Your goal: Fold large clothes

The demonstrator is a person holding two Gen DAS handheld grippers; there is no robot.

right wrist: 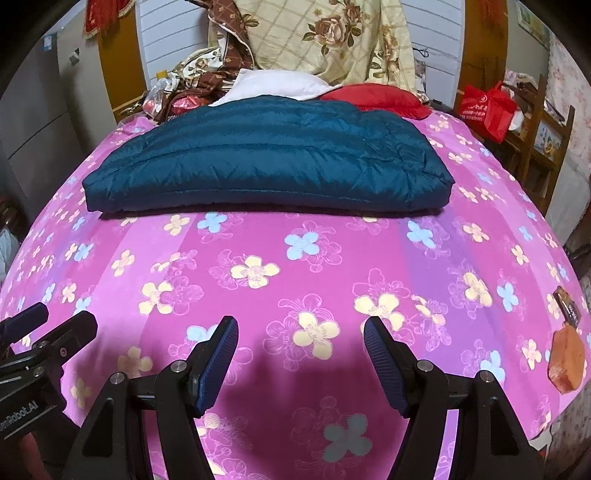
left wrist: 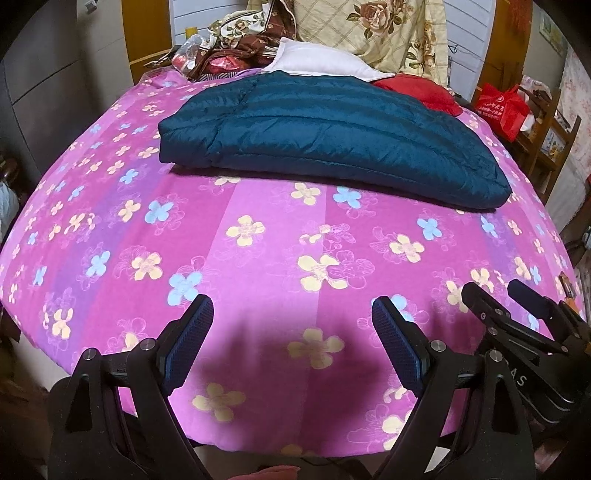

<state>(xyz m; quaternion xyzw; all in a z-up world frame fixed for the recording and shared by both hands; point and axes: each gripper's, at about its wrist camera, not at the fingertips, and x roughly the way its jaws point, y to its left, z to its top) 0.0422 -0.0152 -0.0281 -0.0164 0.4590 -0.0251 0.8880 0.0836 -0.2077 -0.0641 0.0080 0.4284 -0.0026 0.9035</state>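
Observation:
A dark teal quilted jacket lies folded into a flat rectangle on the far half of the pink flowered bed. My left gripper hovers open over the near part of the bed, well short of the jacket, with nothing between its blue pads. My right gripper is open too and empty, beside the left one. In the left wrist view the right gripper shows at the lower right edge. The right wrist view has the left gripper at its lower left edge.
Behind the jacket lie a white pillow, a red cushion, a floral quilt and a heap of brown patterned cloth. A red bag sits on a wooden shelf at the right. An orange object lies at the bed's right edge.

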